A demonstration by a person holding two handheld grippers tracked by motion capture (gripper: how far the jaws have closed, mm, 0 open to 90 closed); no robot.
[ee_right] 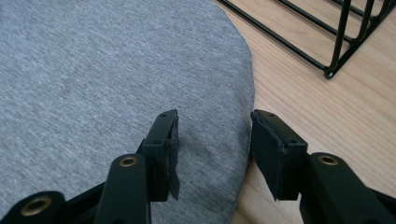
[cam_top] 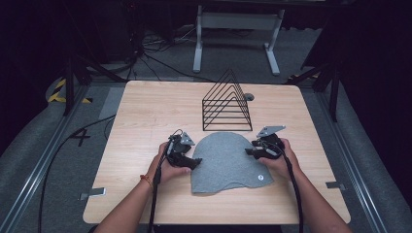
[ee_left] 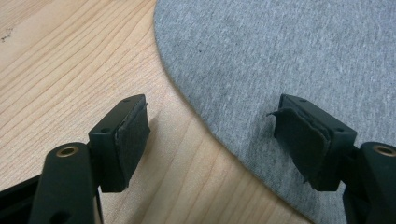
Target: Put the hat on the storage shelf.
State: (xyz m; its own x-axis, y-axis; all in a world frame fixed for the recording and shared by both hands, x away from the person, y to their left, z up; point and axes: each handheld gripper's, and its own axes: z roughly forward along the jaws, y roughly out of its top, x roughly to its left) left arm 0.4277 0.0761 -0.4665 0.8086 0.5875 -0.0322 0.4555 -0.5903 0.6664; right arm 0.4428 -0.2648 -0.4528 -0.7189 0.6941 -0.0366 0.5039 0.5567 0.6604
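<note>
A grey fabric hat (cam_top: 226, 162) lies flat on the wooden table (cam_top: 145, 116), dome towards the far side, with a small white label near its right front. My left gripper (cam_top: 193, 161) sits at the hat's left edge, open; one jaw stands over bare wood and the other over the grey fabric (ee_left: 280, 56). My right gripper (cam_top: 248, 151) is at the hat's right edge, open, its jaws straddling the cloth's rim (ee_right: 245, 93). Nothing is pinched between either pair of jaws.
A black wire rack (cam_top: 227, 102) with triangular dividers stands just behind the hat; its base bars (ee_right: 299, 42) lie close to the right gripper. A small grey disc (cam_top: 248, 96) lies behind the rack. Bare wood stretches left and front.
</note>
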